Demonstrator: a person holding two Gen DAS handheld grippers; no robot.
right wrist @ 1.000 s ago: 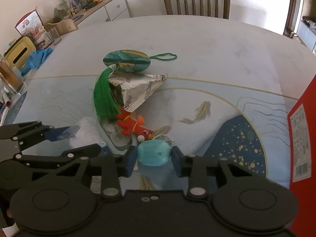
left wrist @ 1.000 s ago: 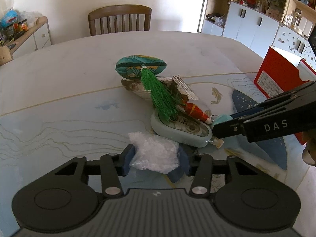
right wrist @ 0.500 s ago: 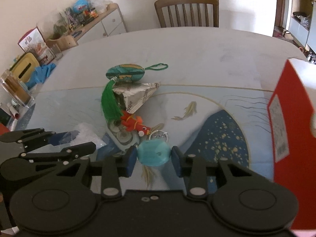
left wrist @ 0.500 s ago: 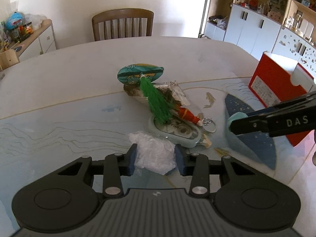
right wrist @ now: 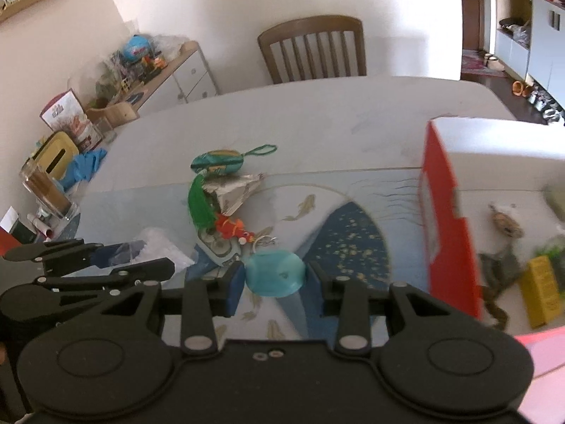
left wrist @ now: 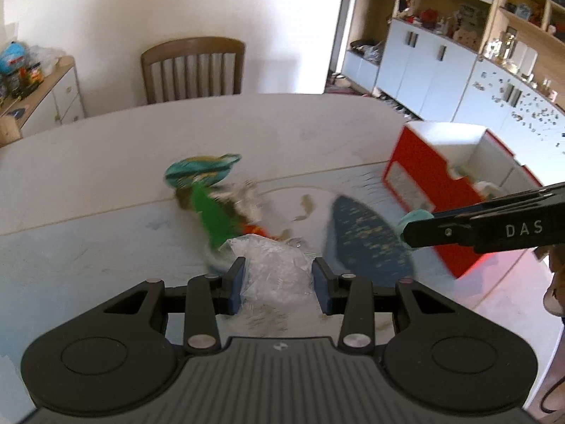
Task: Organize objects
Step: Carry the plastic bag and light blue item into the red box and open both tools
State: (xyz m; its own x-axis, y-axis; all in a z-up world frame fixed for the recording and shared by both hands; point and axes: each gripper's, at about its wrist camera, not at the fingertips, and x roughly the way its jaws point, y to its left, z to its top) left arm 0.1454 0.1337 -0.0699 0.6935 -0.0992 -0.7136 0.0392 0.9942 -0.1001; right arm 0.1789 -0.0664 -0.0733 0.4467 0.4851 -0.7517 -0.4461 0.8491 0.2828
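Observation:
My left gripper [left wrist: 277,279] is shut on a crumpled clear plastic bag [left wrist: 273,265], held above the table. The right gripper [right wrist: 275,277] is shut on a small teal oval case [right wrist: 274,272]; in the left wrist view that case [left wrist: 414,219] shows at the tip of the right gripper's fingers [left wrist: 459,229], close to the red box [left wrist: 423,190]. On the table lies a pile: a teal patterned pouch [right wrist: 217,162] with a green tassel [right wrist: 201,205], a folded silver paper packet [right wrist: 235,192], a red toy figure [right wrist: 231,228] and a pale green tin [right wrist: 219,249].
The open red box [right wrist: 446,219] stands at the table's right edge with several items inside. A wooden chair [right wrist: 314,49] sits at the far side. A sideboard [right wrist: 173,74] with clutter, a yellow tissue box [right wrist: 56,152] and a blue cloth [right wrist: 84,166] are to the left.
Both grippers rose off the table with their loads. The right one carried the teal case rightward to the red box. The bag left the tabletop.

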